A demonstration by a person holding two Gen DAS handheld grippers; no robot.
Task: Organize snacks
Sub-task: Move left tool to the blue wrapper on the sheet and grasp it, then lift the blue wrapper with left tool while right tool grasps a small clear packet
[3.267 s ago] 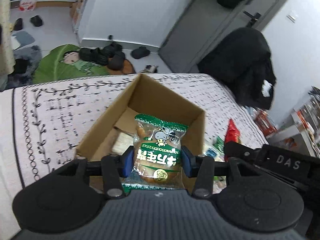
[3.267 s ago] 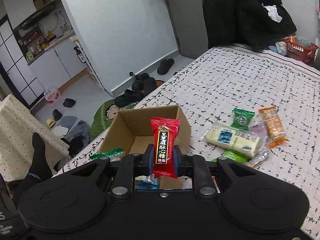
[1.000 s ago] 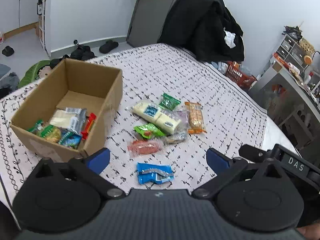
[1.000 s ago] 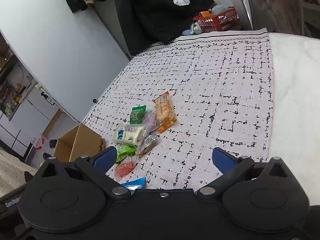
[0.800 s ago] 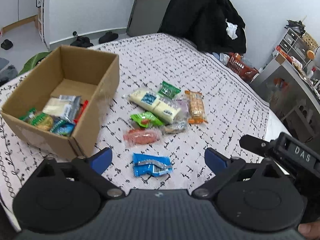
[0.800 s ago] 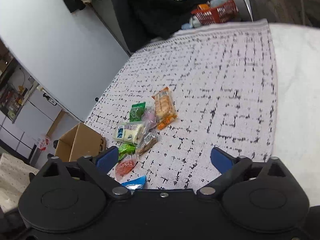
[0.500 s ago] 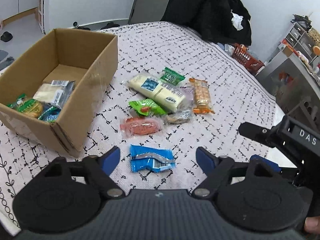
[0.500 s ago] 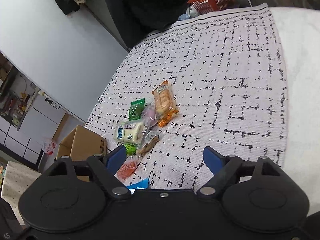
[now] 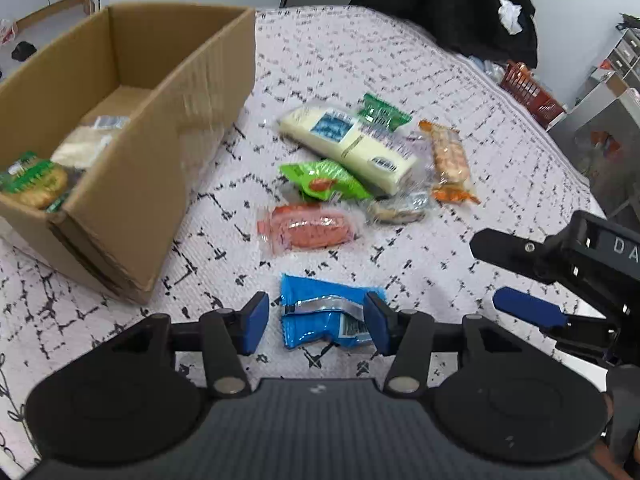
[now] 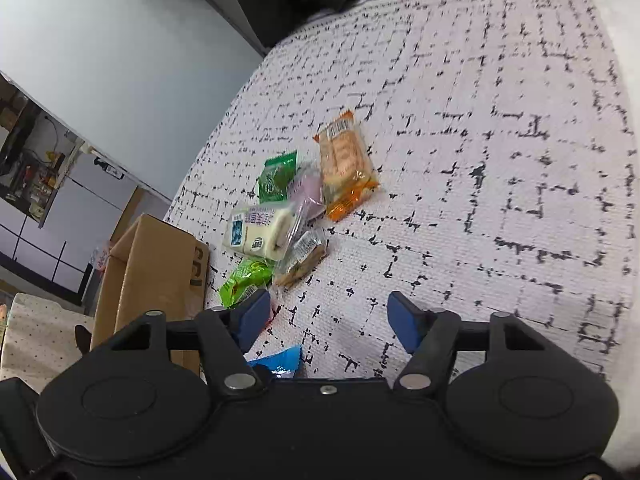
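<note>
My left gripper (image 9: pixel 316 322) is open, its blue pads on either side of a blue snack packet (image 9: pixel 326 312) that lies on the patterned cloth. Beyond it lie a red packet (image 9: pixel 310 230), a green packet (image 9: pixel 326 180), a long cream packet (image 9: pixel 348 144), a small green packet (image 9: pixel 382 112) and an orange cracker packet (image 9: pixel 450 160). The cardboard box (image 9: pixel 160 128) at the left holds several snacks. My right gripper (image 10: pixel 330 318) is open and empty above bare cloth, with the same snack pile (image 10: pixel 296 216) ahead of it and the box (image 10: pixel 156 276) at its left.
The right gripper body (image 9: pixel 568 276) shows at the right of the left wrist view. A black coat (image 9: pixel 460 8) hangs at the far side. A red basket (image 9: pixel 528 88) stands beyond the bed's edge. Bare cloth stretches to the right (image 10: pixel 520 140).
Both grippers let go of their snacks over the box and swung to the pile. In the last second the left gripper came down around the blue packet and its jaws narrowed; the right moved closer to the pile.
</note>
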